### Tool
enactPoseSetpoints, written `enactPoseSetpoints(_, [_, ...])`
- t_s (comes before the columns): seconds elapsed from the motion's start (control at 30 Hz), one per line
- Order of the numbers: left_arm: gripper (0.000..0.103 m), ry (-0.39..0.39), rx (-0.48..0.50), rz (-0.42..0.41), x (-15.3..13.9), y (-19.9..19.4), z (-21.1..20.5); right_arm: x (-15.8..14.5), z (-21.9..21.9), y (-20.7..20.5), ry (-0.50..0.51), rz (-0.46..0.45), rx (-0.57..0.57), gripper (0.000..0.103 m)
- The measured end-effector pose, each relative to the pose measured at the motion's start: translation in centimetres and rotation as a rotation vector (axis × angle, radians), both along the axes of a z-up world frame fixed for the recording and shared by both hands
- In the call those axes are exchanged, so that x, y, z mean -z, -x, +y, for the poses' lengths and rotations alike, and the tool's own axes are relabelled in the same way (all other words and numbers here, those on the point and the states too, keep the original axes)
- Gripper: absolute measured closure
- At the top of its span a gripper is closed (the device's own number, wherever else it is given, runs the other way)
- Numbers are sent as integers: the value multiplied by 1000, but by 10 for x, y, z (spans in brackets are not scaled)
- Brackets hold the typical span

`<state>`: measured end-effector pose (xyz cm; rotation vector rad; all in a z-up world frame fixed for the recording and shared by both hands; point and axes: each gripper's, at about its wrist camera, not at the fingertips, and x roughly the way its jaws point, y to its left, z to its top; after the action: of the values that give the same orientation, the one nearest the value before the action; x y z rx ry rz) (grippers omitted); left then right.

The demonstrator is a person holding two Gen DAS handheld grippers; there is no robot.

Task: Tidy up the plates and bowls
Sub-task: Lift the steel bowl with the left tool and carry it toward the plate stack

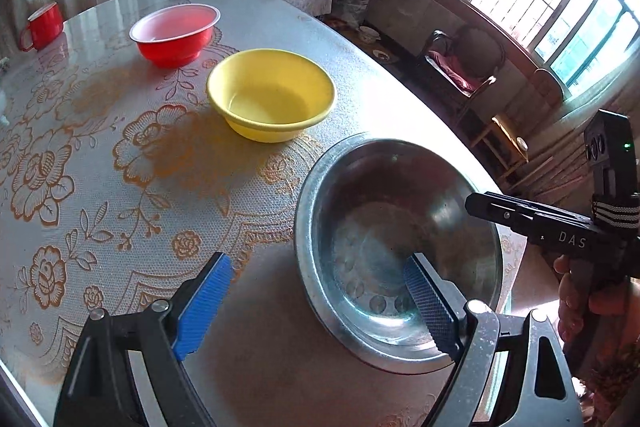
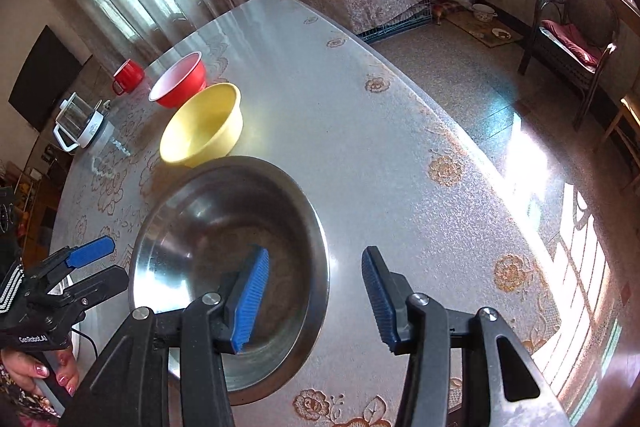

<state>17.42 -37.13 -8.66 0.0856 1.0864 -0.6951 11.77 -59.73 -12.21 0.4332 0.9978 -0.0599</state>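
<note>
Wide round stainless-steel bowl [image 1: 400,251] is set near table [image 1: 120,147] edge, beside yellow plastic bowl [image 1: 271,94]. Judged rigid, light, slick; flat rim best pinched. Left gripper [image 1: 316,303] spread wide, right gripper [image 2: 316,299] half-open, each straddling rim, nothing clamped.

White letters "DAS" stand on the black body of the right gripper [image 1: 476,203], at three o'clock; "GenRobot.AI" stands on the left gripper [image 2: 102,263], at eight o'clock.
</note>
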Motion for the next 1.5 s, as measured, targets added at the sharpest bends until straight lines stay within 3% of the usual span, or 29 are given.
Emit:
enactPoseSetpoints(0.2, [26,-21,21,22,7,4,-12,9,0,-6,-31,17,-23,54])
enactPoseSetpoints(0.27, [32,-27,33,28,9,5,-17,11,3,-9,-33,23,-37,54])
enactPoseSetpoints(0.33, [45,-41,49,29,12,8,-20,13,6,-10,-28,28,-47,55])
enactPoseSetpoints(0.43, [55,-60,62,30,16,10,-25,15,7,-13,-30,37,-58,67])
enactPoseSetpoints(0.57, [63,-82,66,30,21,12,-26,18,10,-15,-32,47,-76,75])
enactPoseSetpoints(0.73, [80,-106,63,35,25,7,-24,20,14,-15,23,64,-79,85])
enactPoseSetpoints(1.13, [80,-66,59,35,7,12,4,18,27,-9,15,87,-54,88])
enactPoseSetpoints(1.5, [79,-61,-44,-10,-21,15,74,5,87,-24,9,65,-159,88])
